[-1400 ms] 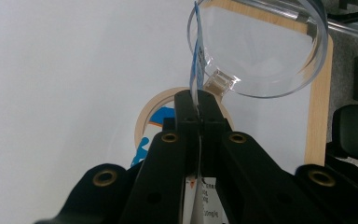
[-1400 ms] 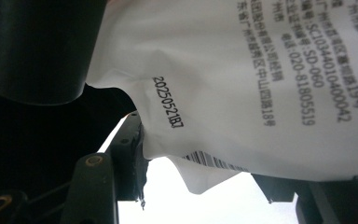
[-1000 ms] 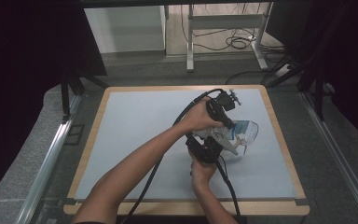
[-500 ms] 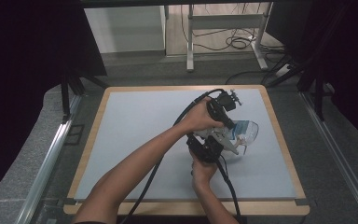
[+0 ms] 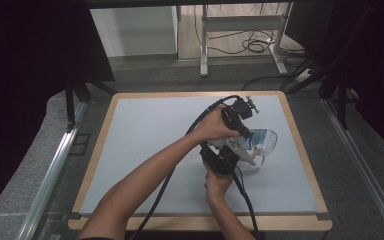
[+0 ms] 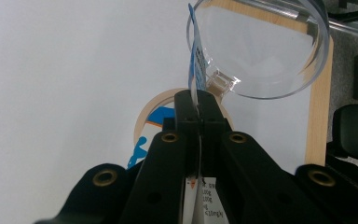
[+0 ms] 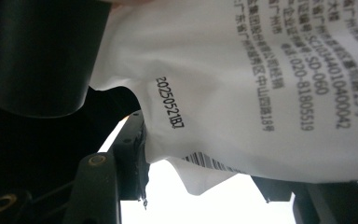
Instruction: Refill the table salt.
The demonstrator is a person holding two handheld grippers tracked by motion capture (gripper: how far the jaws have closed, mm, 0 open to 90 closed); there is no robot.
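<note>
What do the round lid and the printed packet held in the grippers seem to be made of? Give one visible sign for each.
Round lid: apparently clear, glossy hard plastic; the table shows through it and its rim glints. Printed packet: probably thin white plastic film or coated paper, smooth with black print and a barcode; it creases and has a torn edge, so which one stays open.

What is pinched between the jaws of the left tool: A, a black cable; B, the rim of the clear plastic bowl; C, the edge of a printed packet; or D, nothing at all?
C: in the left gripper view the left tool has its jaws closed on the thin edge of the printed packet, while the clear plastic bowl lies beyond the jaws on the table.
</note>
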